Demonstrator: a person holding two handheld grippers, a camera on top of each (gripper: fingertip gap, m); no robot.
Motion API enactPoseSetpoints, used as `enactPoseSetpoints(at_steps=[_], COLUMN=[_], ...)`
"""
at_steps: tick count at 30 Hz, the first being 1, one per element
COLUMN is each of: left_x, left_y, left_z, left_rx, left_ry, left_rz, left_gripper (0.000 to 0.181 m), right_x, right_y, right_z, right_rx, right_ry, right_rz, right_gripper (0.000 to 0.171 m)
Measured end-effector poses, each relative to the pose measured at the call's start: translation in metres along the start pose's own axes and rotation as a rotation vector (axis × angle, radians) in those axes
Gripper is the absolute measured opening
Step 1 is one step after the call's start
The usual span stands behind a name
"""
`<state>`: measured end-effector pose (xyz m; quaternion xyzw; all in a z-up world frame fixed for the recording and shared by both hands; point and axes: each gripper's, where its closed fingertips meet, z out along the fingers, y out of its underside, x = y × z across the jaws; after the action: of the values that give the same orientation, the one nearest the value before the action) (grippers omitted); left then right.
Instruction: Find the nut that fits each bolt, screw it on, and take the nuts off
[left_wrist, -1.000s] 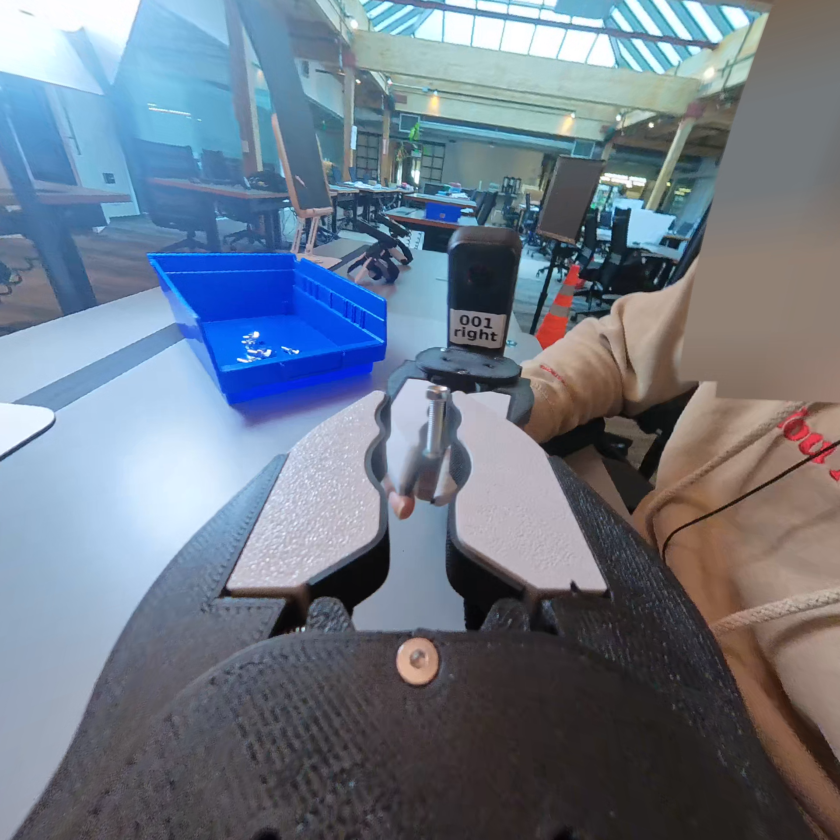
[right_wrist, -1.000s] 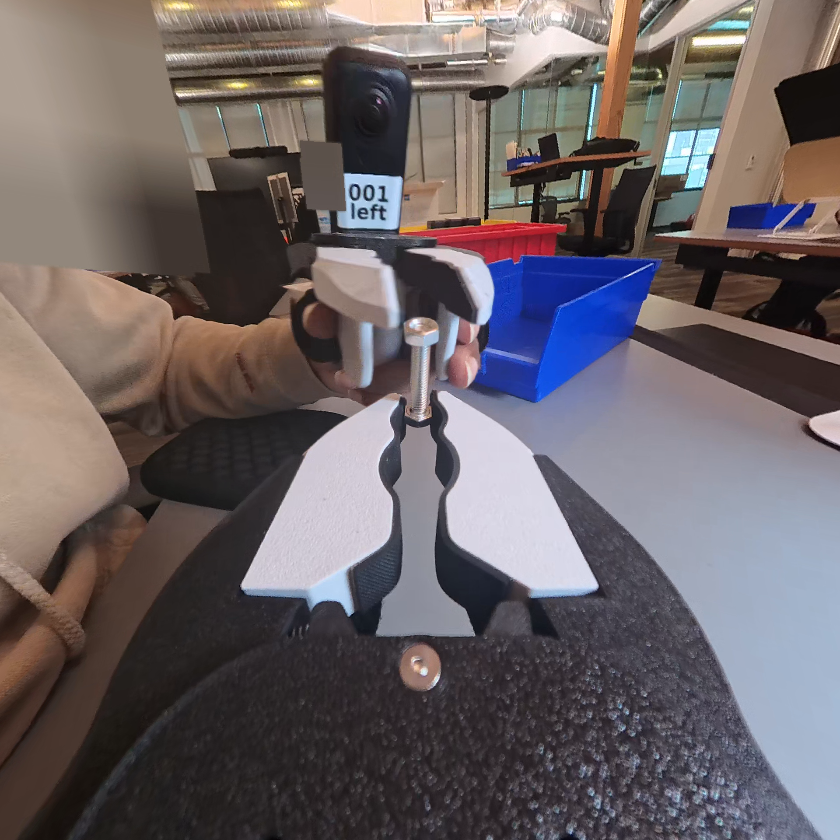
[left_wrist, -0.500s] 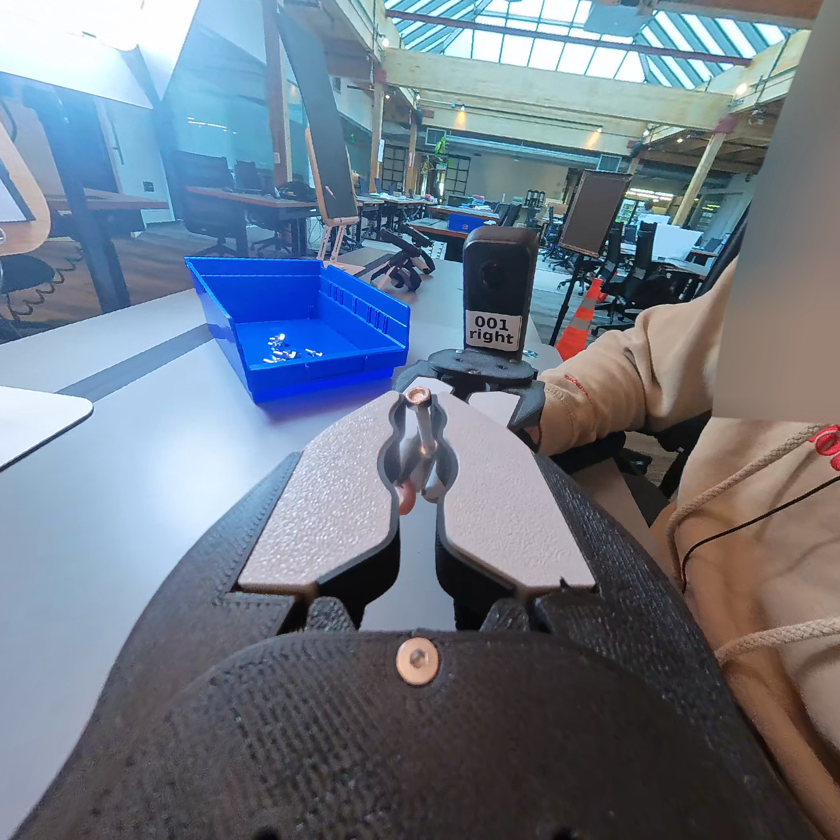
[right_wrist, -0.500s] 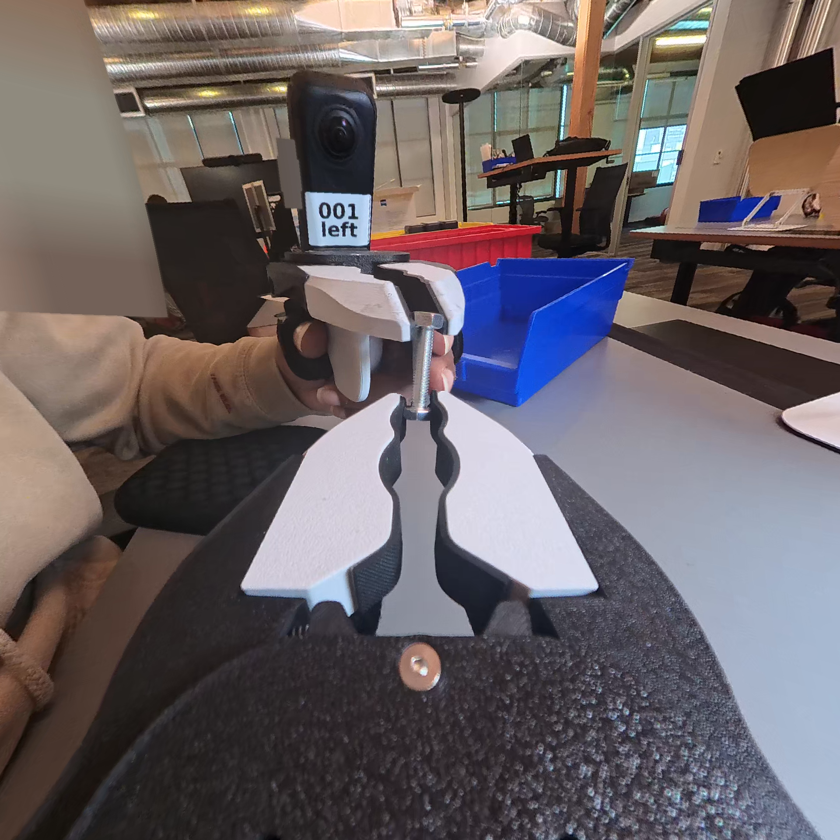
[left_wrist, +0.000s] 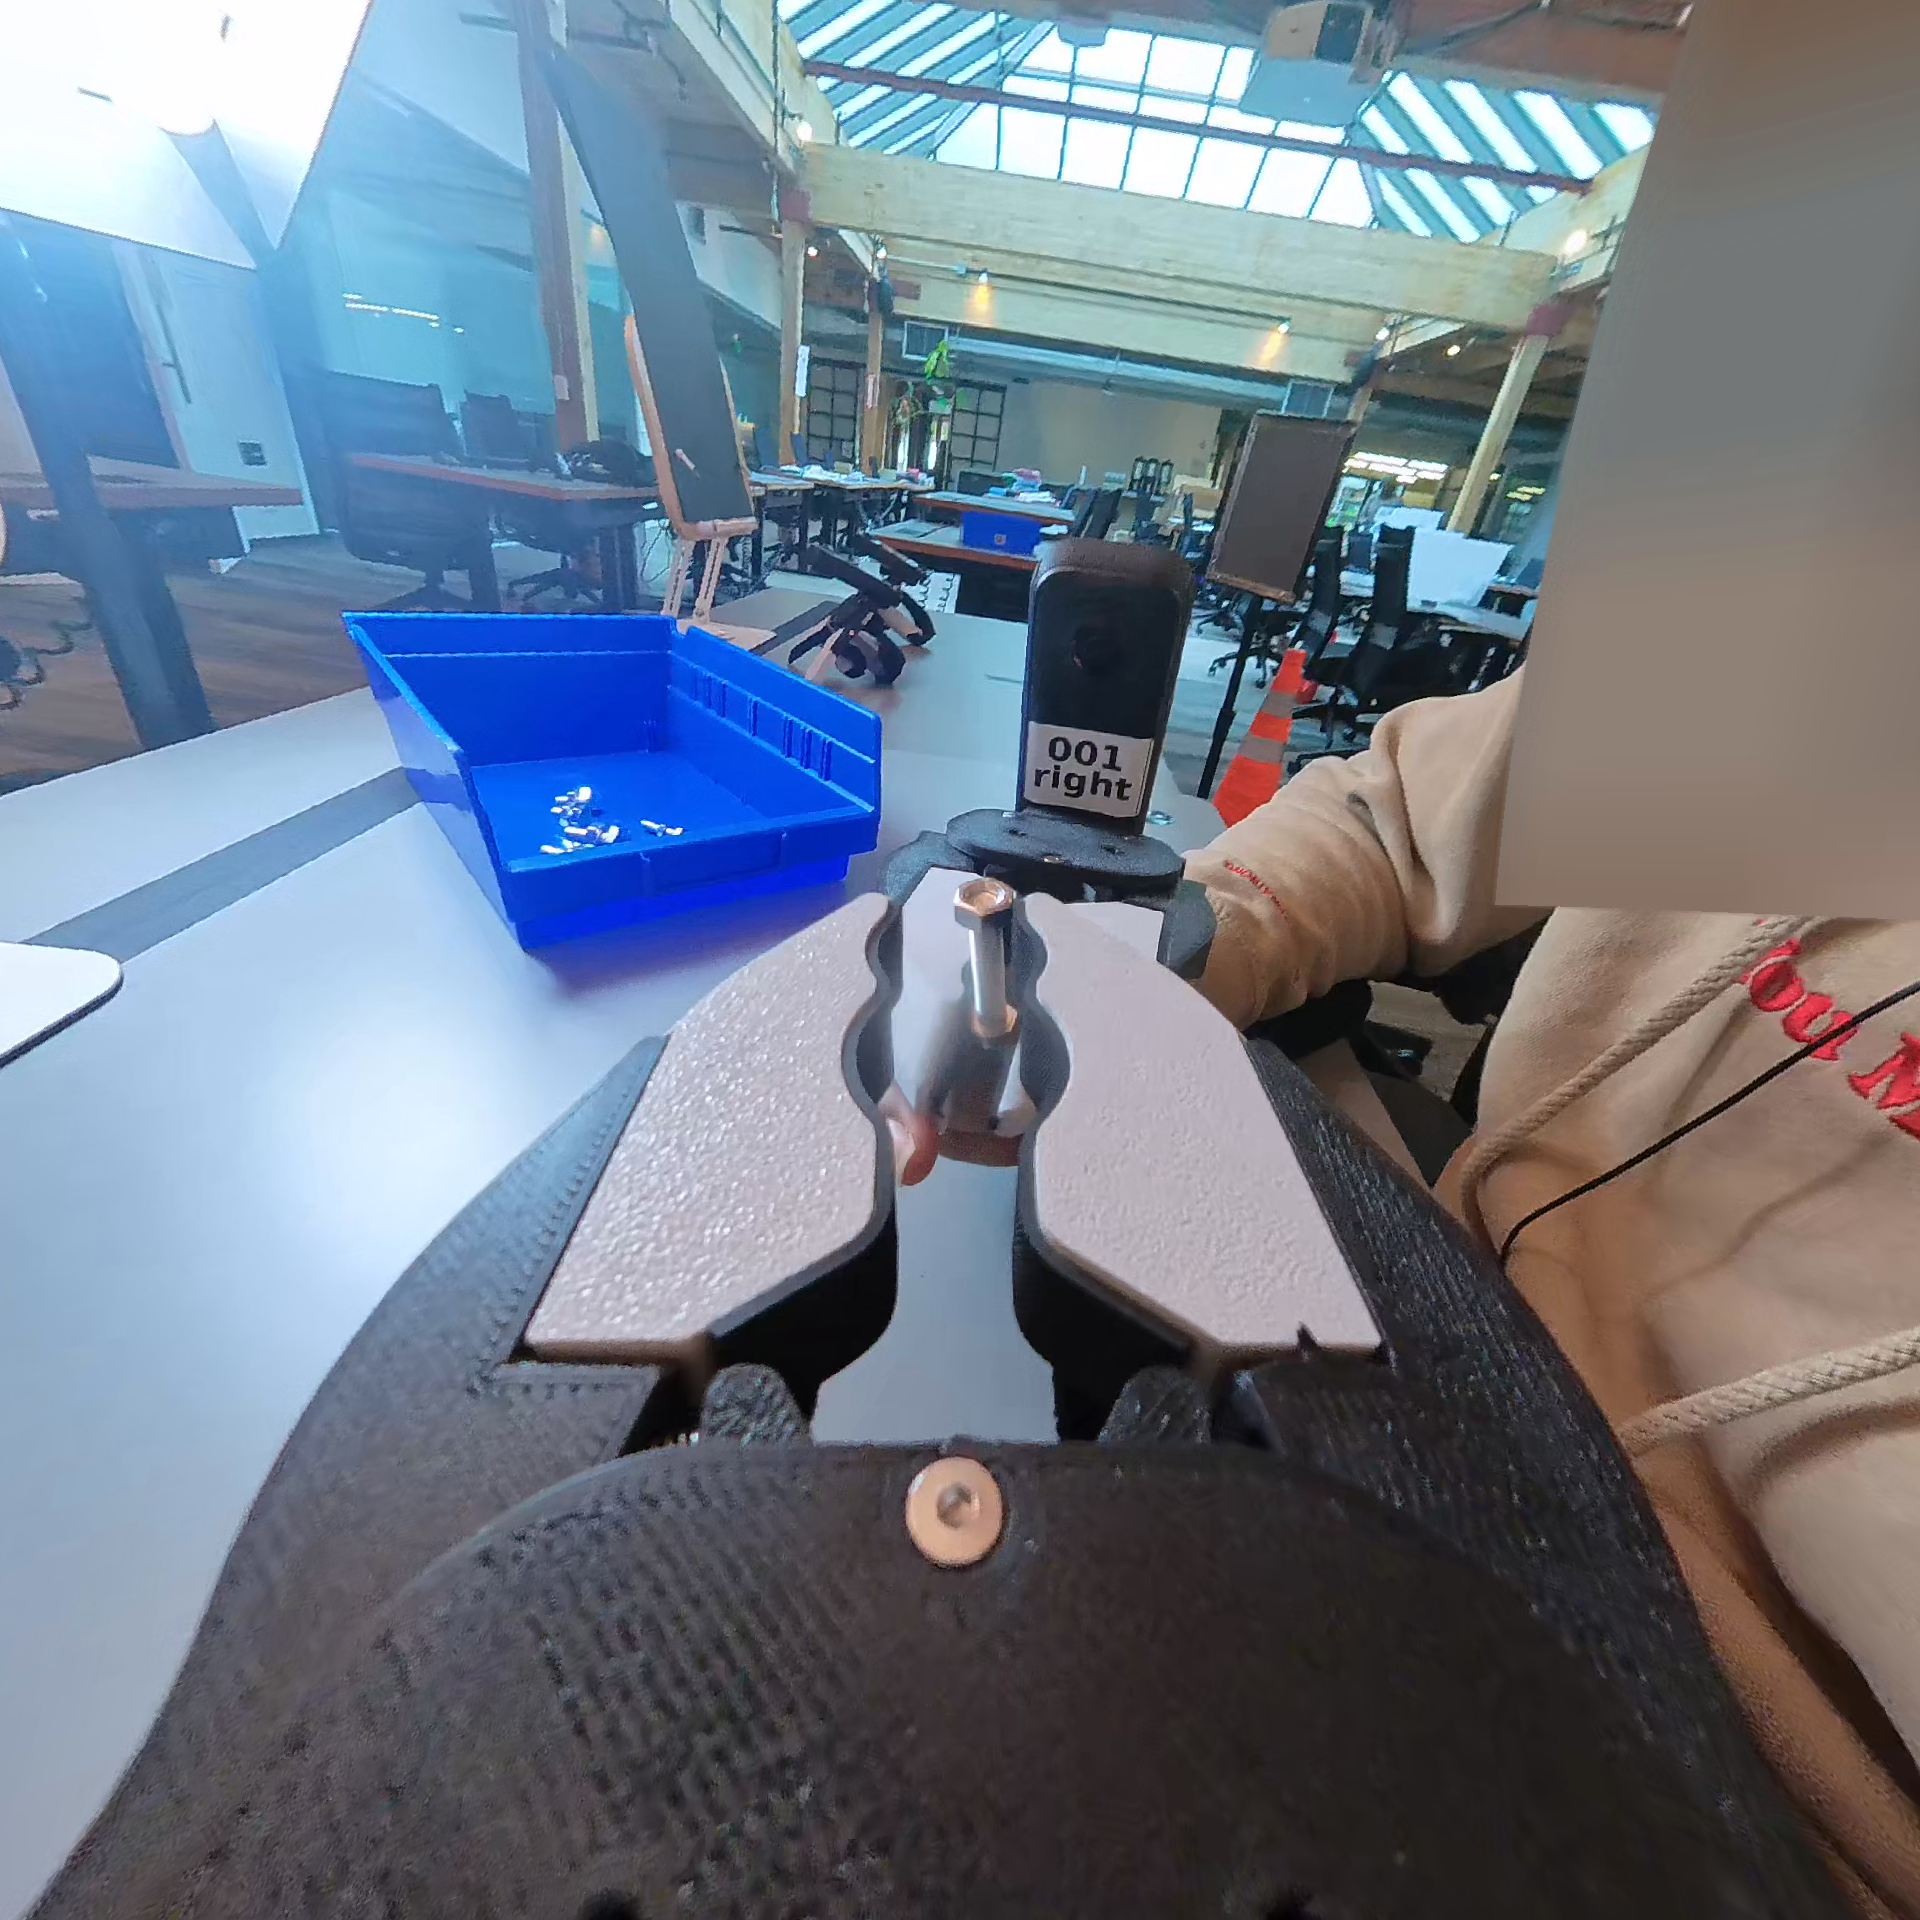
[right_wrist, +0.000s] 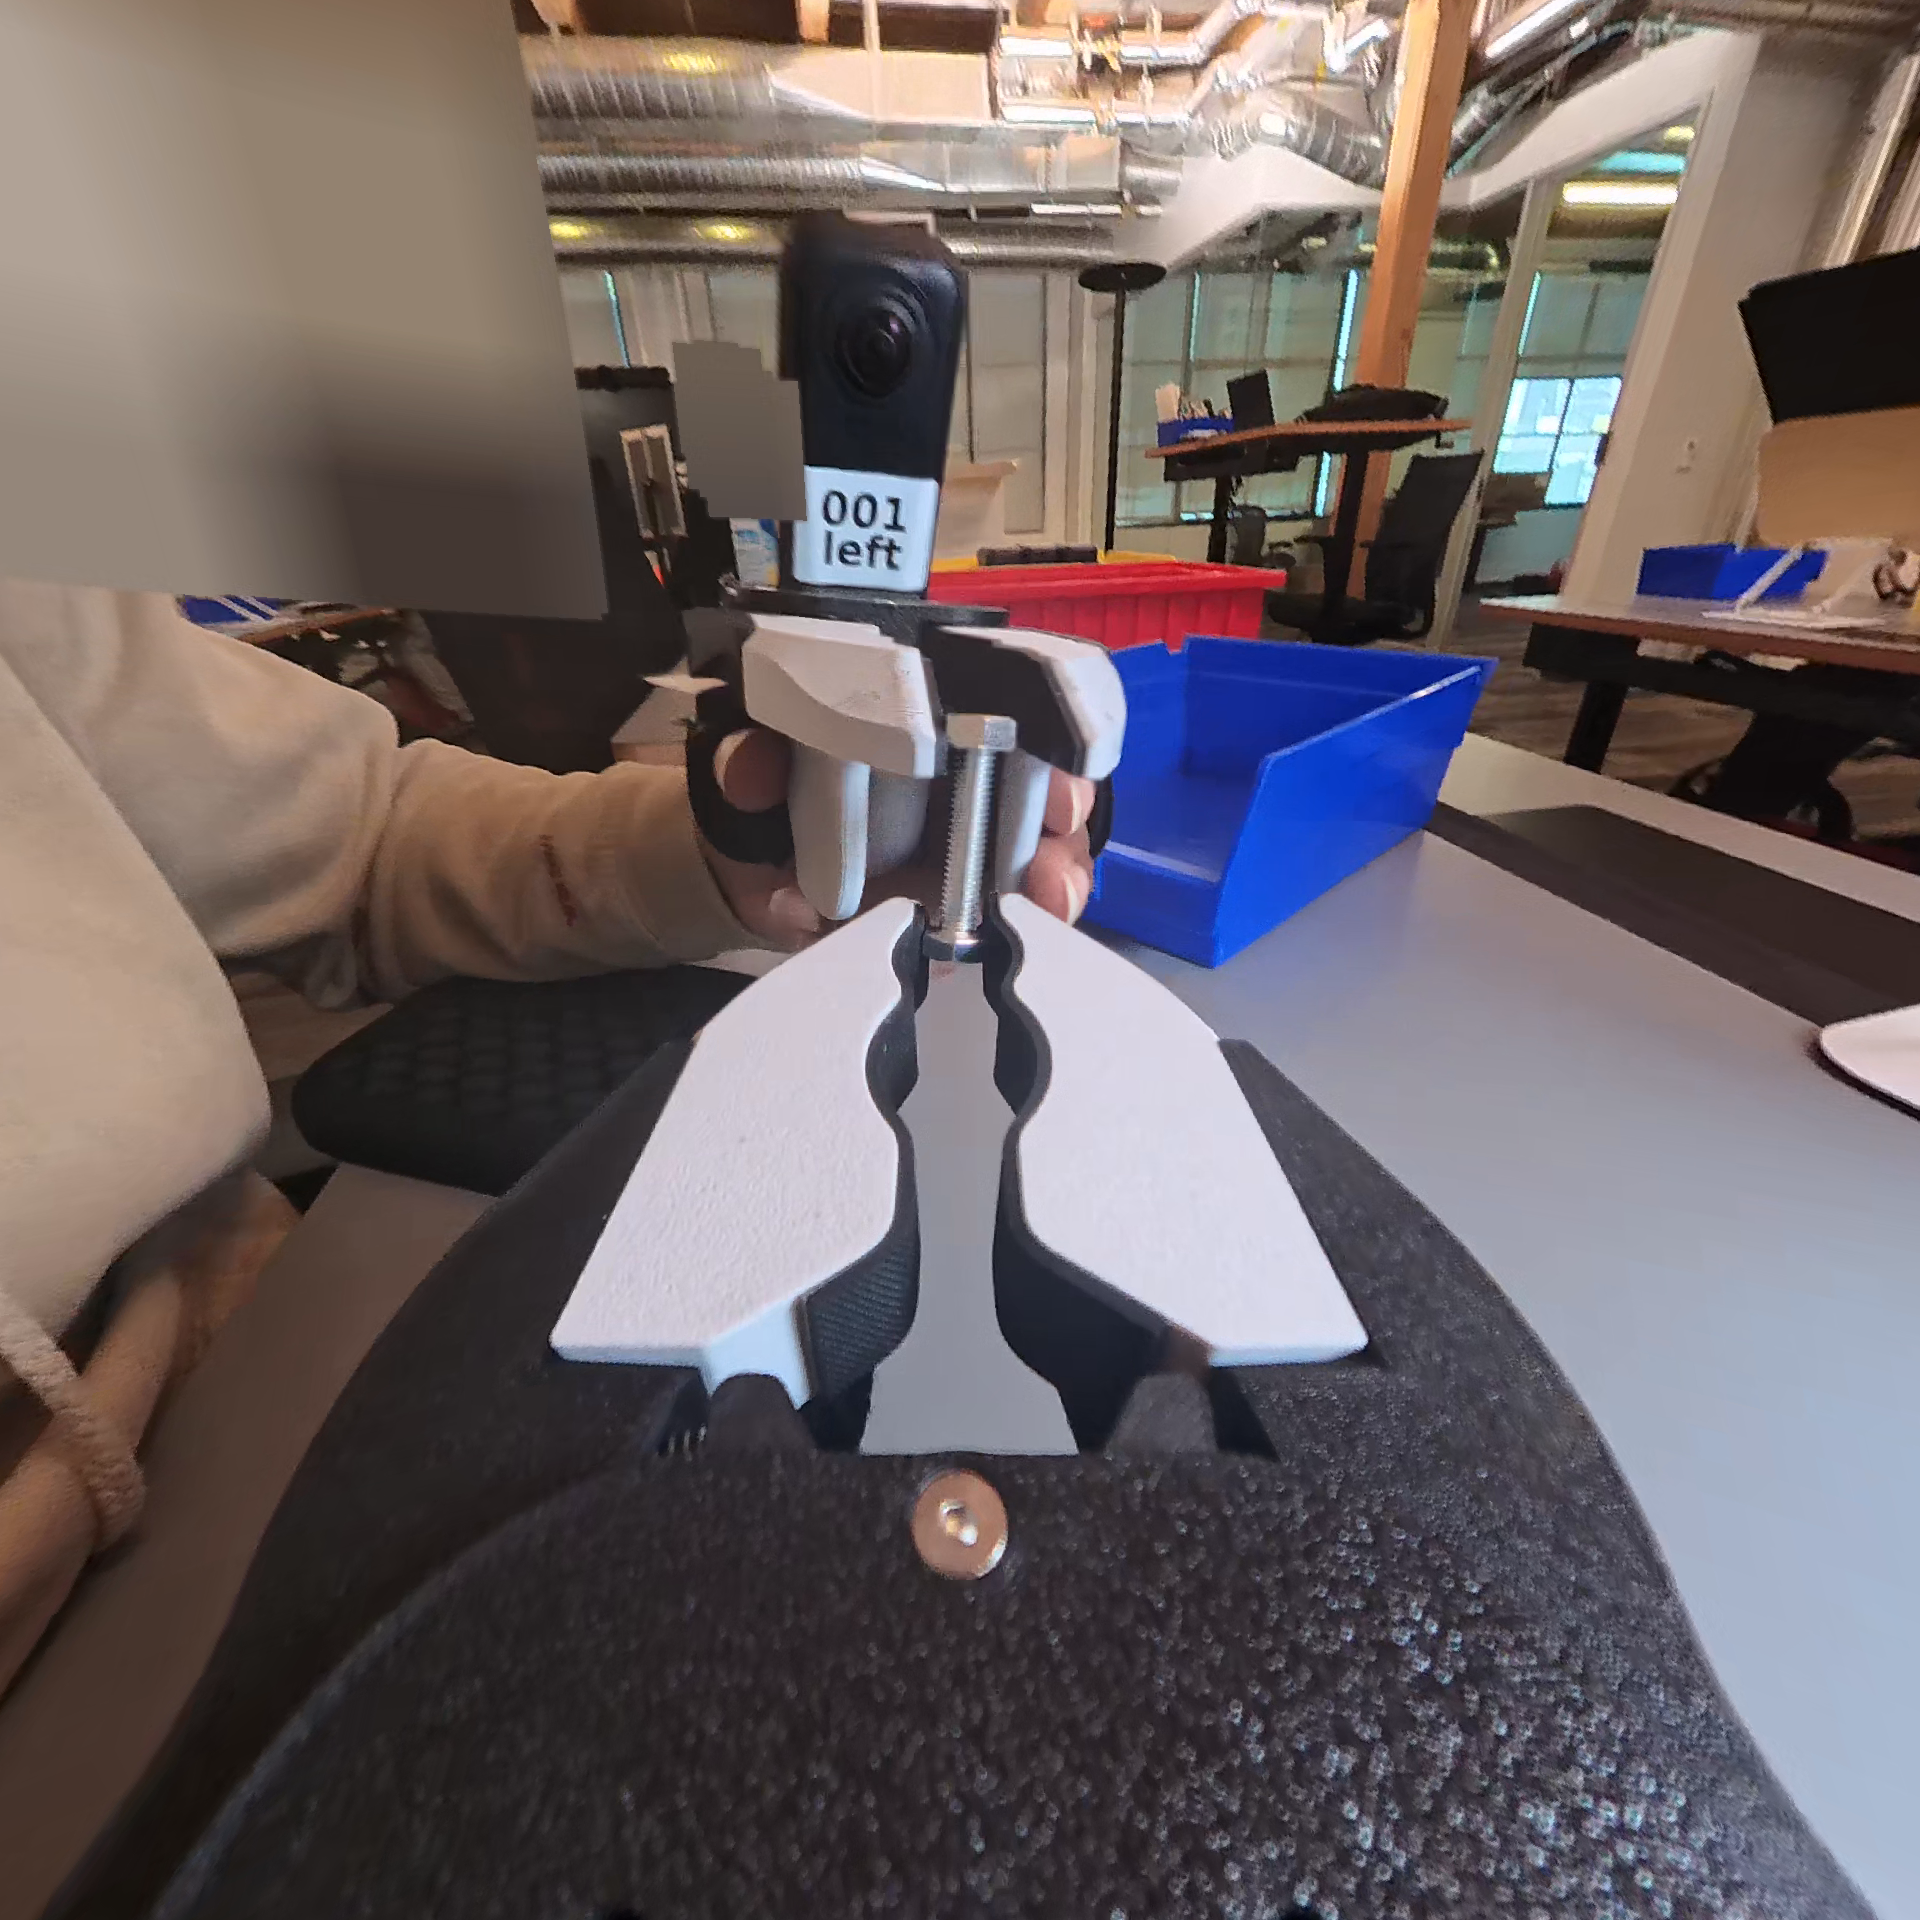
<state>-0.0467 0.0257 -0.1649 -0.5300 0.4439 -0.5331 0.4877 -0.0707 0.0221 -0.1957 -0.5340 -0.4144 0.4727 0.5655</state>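
The bolt (right_wrist: 971, 831) stands upright above the gray table (right_wrist: 1507, 1091), between the two grippers. Its lower end, fitted with a nut (right_wrist: 954, 945), is clamped between the tips of the right gripper (right_wrist: 956, 940). The bolt head (right_wrist: 982, 734) sits between the fingers of the left gripper (left_wrist: 961, 914); whether those fingers press on it cannot be told. A blue bin (left_wrist: 623, 769) rests on the table beyond the grippers, holding a small cluster of loose metal fasteners (left_wrist: 592, 816).
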Motion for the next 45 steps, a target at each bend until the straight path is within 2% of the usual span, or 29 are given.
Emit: enactPoseSetpoints(at_steps=[2,4,9,21,25,28,29,31,37,41,42,45], left_x=[-0.001,-0.009,0.004,0.006,0.008,0.001,-0.009,-0.021,0.004,-0.002,-0.008,-0.026], left_y=[-0.003,-0.001,-0.006,0.008,0.006,0.003,0.005,0.010,0.000,0.004,0.004,0.008], left_z=[-0.002,-0.003,0.000,0.008,0.007,0.002,0.000,-0.003,0.003,0.003,0.001,-0.006], left_rx=[0.024,0.018,0.038,-0.053,-0.037,-0.012,-0.025,-0.040,0.011,-0.008,-0.007,-0.015], left_ry=[0.005,-0.036,0.015,-0.015,0.005,-0.013,-0.062,-0.107,0.002,-0.029,-0.054,-0.120], left_rz=[-0.014,-0.019,0.004,0.056,0.050,0.028,0.022,0.012,0.022,0.014,-0.009,-0.029], left_gripper=[0.021,0.009,0.013,0.010,0.010,0.019,0.009,0.010,0.023,0.023,0.011,0.008], right_x=[-0.001,0.000,0.004,0.002,-0.002,-0.002,-0.003,-0.003,0.004,0.000,-0.001,-0.001], right_y=[-0.006,-0.014,-0.010,0.008,0.005,-0.002,-0.006,-0.009,0.002,0.000,-0.003,-0.005], right_z=[-0.003,-0.007,-0.007,0.002,0.000,-0.003,-0.004,-0.006,-0.002,-0.001,-0.003,-0.004], right_rx=[0.040,0.089,0.072,-0.041,-0.022,0.019,0.041,0.056,0.001,0.009,0.028,0.036], right_ry=[-0.017,-0.031,-0.008,0.017,-0.005,-0.021,-0.030,-0.029,0.006,-0.006,-0.016,-0.015], right_rz=[0.018,0.042,0.048,0.010,-0.002,-0.002,0.001,0.005,0.019,0.013,0.016,0.011], right_gripper=[0.010,0.010,0.010,0.010,0.010,0.010,0.010,0.010,0.010,0.010,0.010,0.010])
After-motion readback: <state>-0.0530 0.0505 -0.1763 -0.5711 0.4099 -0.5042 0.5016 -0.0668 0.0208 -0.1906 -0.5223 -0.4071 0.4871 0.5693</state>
